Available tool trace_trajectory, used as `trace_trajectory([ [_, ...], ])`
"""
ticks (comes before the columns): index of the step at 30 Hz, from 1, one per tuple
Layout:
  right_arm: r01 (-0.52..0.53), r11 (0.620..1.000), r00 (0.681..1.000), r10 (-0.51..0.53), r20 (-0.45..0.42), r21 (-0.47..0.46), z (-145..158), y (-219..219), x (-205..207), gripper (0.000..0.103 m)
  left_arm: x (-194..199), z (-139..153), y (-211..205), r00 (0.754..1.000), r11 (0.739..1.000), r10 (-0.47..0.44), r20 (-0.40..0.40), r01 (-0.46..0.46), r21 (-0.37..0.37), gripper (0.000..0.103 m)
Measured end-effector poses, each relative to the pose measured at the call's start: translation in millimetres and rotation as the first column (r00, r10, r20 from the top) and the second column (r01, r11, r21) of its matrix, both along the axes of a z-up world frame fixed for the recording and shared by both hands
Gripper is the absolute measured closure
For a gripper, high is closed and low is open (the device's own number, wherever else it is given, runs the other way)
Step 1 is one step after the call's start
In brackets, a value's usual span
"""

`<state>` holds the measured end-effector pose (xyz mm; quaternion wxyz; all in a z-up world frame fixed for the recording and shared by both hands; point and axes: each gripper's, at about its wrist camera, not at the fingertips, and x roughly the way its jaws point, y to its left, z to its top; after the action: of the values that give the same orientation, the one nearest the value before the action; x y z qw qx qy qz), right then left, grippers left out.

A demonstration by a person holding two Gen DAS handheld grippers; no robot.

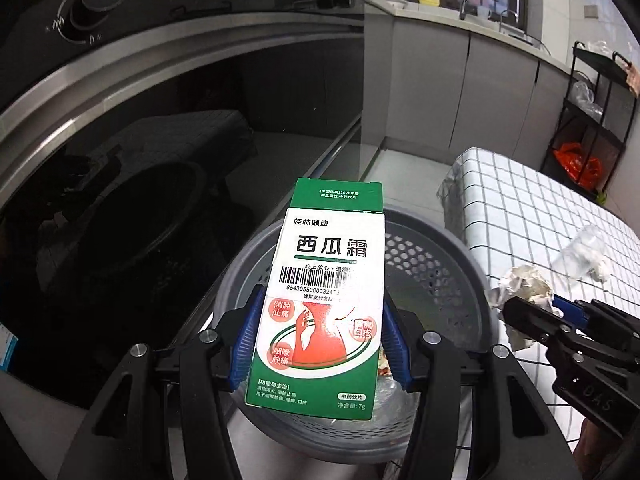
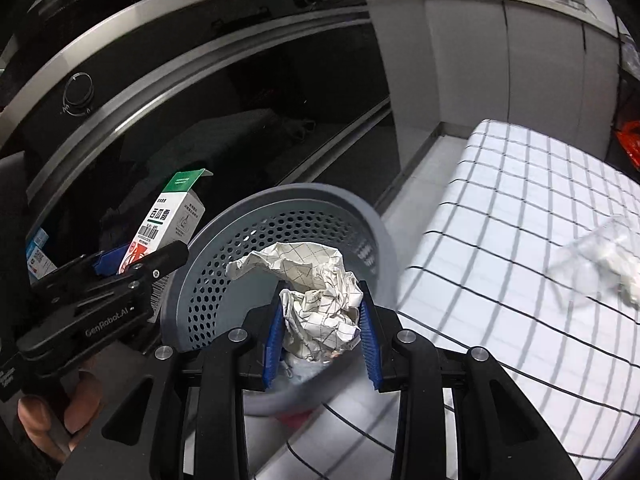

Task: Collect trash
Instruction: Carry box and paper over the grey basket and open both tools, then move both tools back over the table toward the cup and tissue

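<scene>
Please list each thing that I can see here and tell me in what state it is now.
left tongs: shut on medicine box
medicine box: held over the bin, top flap open
right tongs: shut on crumpled paper
crumpled paper: held above the bin
grey bin: open, some trash inside
plastic bag: lying on the checked cloth, not collected

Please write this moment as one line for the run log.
left gripper: shut on medicine box over bin | right gripper: shut on crumpled paper over bin | plastic bag: on table
</scene>
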<state>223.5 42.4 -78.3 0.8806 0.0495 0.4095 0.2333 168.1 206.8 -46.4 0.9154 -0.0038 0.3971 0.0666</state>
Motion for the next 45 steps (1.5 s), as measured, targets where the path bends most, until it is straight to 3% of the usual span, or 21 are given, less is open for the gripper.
trace_trajectory([
  [6,-0.023,1.0,0.999,0.024,-0.038,0.015,-11,17,15,0.069,11,-15,16,0.998,0.998,0.039,-0.057,-0.042,-0.045,0.05],
  [12,-0.026,1.0,0.999,0.027,-0.039,0.011,-14,26,26,0.067,7,-17,22,0.997,0.998,0.043,-0.065,-0.047,-0.052,0.049],
  [15,-0.018,1.0,0.999,0.018,-0.031,0.014,-12,23,24,0.061,9,-18,22,0.996,0.998,0.05,-0.067,-0.053,-0.046,0.038],
  [17,-0.013,1.0,1.0,0.013,-0.024,0.017,-12,23,29,0.054,9,-18,23,0.996,0.997,0.053,-0.069,-0.057,-0.047,0.036],
  [24,-0.002,1.0,1.0,0.002,-0.015,0.011,-12,22,32,0.053,11,-18,22,0.995,0.997,0.06,-0.075,-0.064,-0.051,0.031],
  [40,0.034,0.999,0.999,-0.034,-0.013,-0.002,-9,-3,7,0.053,6,-11,9,0.998,0.998,0.05,-0.041,-0.052,-0.039,0.028],
  [45,0.071,0.997,0.997,-0.071,-0.006,-0.008,-10,-23,-13,0.046,2,-7,1,0.999,0.998,0.039,-0.028,-0.04,-0.044,0.027],
])
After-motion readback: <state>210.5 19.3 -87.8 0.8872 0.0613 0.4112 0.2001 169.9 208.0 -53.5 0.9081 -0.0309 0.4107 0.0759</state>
